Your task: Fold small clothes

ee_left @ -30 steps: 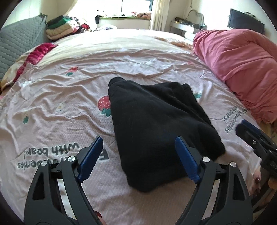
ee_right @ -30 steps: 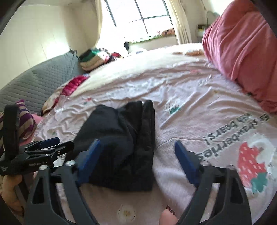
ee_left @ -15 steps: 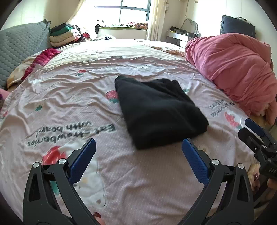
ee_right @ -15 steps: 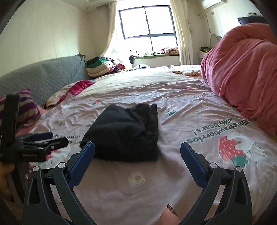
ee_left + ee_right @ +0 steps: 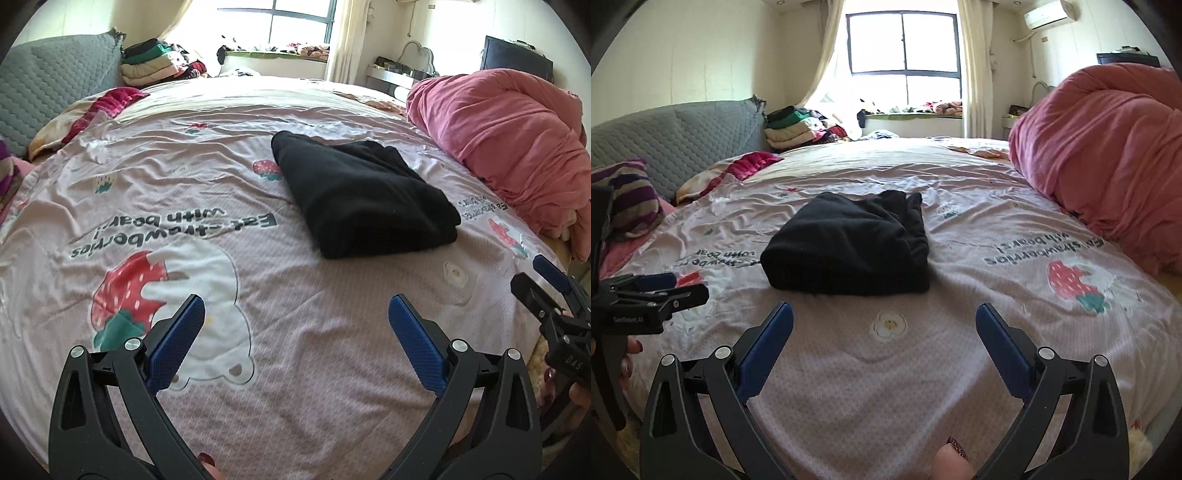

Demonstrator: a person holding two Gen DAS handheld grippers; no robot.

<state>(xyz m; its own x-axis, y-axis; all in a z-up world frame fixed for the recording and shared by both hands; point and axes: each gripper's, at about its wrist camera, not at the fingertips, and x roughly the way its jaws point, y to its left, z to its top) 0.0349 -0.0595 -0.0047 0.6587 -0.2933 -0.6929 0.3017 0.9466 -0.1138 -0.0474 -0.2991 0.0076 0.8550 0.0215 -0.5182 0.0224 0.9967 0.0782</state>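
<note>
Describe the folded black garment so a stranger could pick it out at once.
Start at the bed with the pink strawberry-print sheet. Near its middle, left of the heaped pink duvet, lies the black garment, folded into a compact block, apart from both grippers. It is the only black cloth on the sheet; the other folded clothes are stacked far off by the window.

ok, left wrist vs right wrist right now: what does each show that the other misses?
Left wrist only: the dark flat screen on the far right wall, and the right gripper at its edge.
Right wrist only: the white wall air conditioner, the striped purple pillow, and the left gripper at its edge.
Both: the folded black garment lying free on the pink strawberry-print sheet, the rumpled pink duvet, both grippers open.
</note>
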